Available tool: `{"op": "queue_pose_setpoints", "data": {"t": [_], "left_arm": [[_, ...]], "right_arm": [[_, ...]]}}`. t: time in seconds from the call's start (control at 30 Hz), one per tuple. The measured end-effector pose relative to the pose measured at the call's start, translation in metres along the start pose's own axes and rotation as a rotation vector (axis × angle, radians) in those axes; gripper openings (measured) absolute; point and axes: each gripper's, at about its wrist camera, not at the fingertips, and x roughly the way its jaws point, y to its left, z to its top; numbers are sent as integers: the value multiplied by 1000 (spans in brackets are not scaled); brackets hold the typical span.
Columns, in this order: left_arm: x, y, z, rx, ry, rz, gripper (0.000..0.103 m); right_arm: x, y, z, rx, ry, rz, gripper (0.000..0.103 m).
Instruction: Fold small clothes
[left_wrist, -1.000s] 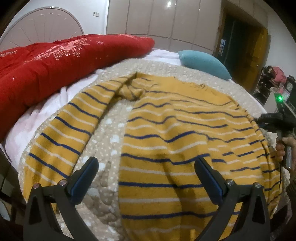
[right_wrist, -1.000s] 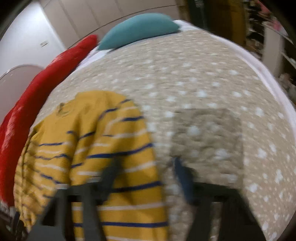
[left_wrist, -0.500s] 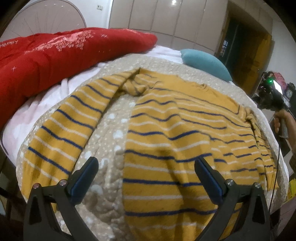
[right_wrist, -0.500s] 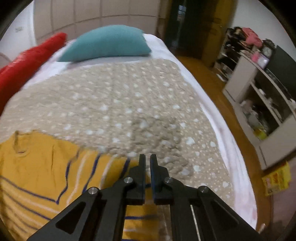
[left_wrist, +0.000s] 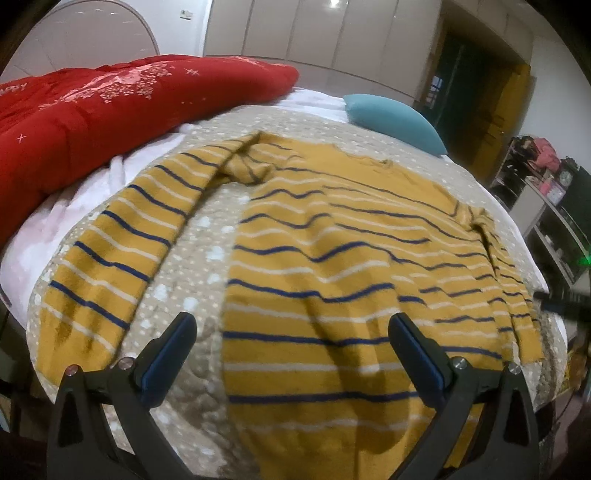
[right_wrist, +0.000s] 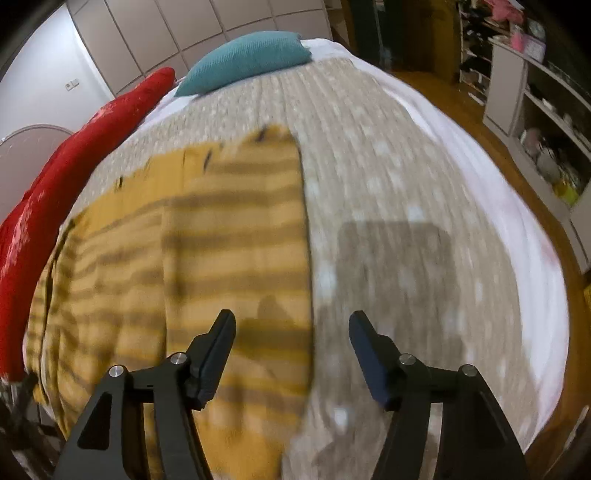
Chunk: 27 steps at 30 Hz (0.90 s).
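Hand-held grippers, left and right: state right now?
Left hand-held gripper: open, empty, above the striped sweater.
Right hand-held gripper: open, empty, over the sweater's edge.

One sweater (left_wrist: 332, 266), two pillows (left_wrist: 391, 120)

red quilt (left_wrist: 110, 99) | teal pillow (right_wrist: 247, 61) | dotted beige bedspread (right_wrist: 388, 177) | shelves (right_wrist: 535, 96)
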Motion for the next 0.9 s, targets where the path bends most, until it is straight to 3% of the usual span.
{"op": "queue_pose_setpoints", "data": {"t": [0.1, 0.13, 0.17, 0.2, 0.23, 0.27, 0.33, 0.37, 0.43, 0.5, 0.57, 0.63, 0.9], "left_arm": [[-5, -6, 0, 8, 1, -4, 103], [-8, -7, 1, 9, -1, -7, 103], [-12, -8, 1, 9, -6, -8, 103], [-17, -9, 3, 8, -12, -9, 103], [-22, -9, 4, 10, -21, -7, 103], [-28, -8, 5, 14, -34, -3, 103], [-40, -5, 7, 14, -61, 13, 103], [-45, -2, 7, 7, -72, 20, 103], [-52, 6, 7, -16, -81, 29, 103], [-57, 15, 6, -41, -79, 35, 103], [-61, 22, 5, -60, -75, 45, 103], [-69, 27, 3, -73, -78, 53, 103], [-107, 34, 1, -78, -129, 65, 103]], "right_arm": [[-1, -5, -41, 83, -16, 54, 72], [0, -2, -50, 98, -35, 57, 67], [-3, 2, -60, 94, -65, 45, 57], [-6, 7, -68, 70, -83, 51, 27], [-4, 8, -66, 68, -77, 84, 8], [-8, 2, -66, 94, -71, 140, 8], [-18, -11, -61, 111, -103, 98, 8], [-27, -17, -57, 115, -138, 34, 8], [-45, -37, -51, 117, -214, -194, 8], [-54, -53, -48, 130, -233, -368, 13], [-61, -67, -50, 183, -215, -337, 21], [-73, -71, -58, 227, -236, -255, 50], [-97, -30, -77, 205, -280, -96, 60]]}}
